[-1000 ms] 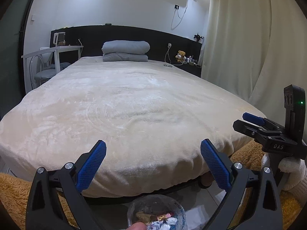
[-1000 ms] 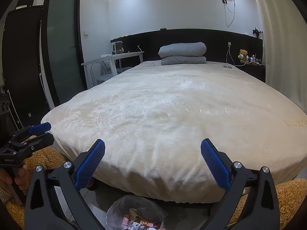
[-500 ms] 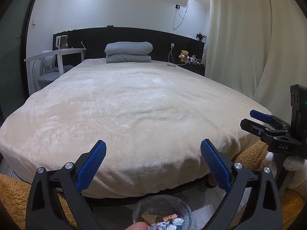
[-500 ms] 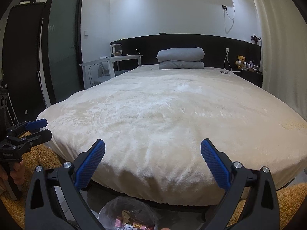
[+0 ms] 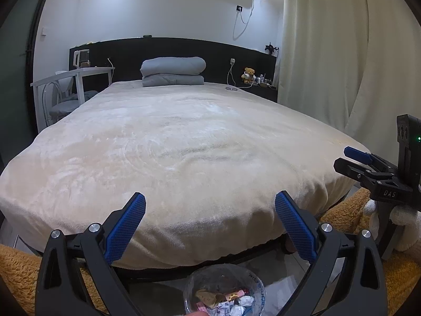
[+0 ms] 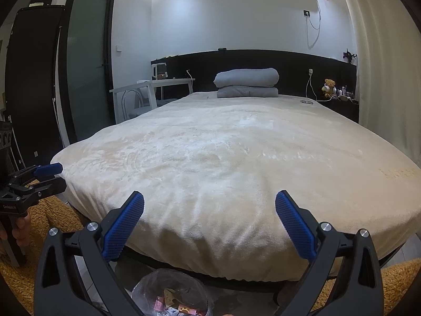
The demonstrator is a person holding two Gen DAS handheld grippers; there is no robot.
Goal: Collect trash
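Observation:
A clear plastic trash bag point(image 5: 223, 289) holding several crumpled wrappers sits on the floor at the foot of the bed, low in both views point(image 6: 171, 292). My left gripper point(image 5: 210, 221) is open and empty, held above the bag and facing the bed. My right gripper point(image 6: 209, 221) is open and empty too. Each shows at the other view's edge: the right one at the right point(image 5: 368, 168), the left one at the left point(image 6: 39, 179). The cream bed cover point(image 5: 171, 144) shows no trash on it.
A folded grey quilt point(image 5: 172, 72) lies at the black headboard. A white desk and chair point(image 5: 68, 89) stand to the left of the bed, and a nightstand with a teddy bear point(image 5: 248, 75) to the right by the curtains point(image 5: 342, 52). An orange shaggy rug point(image 6: 47, 216) covers the floor.
Both grippers have tilted up and drawn back a little, so the bed sits lower in view. Both stay open and empty.

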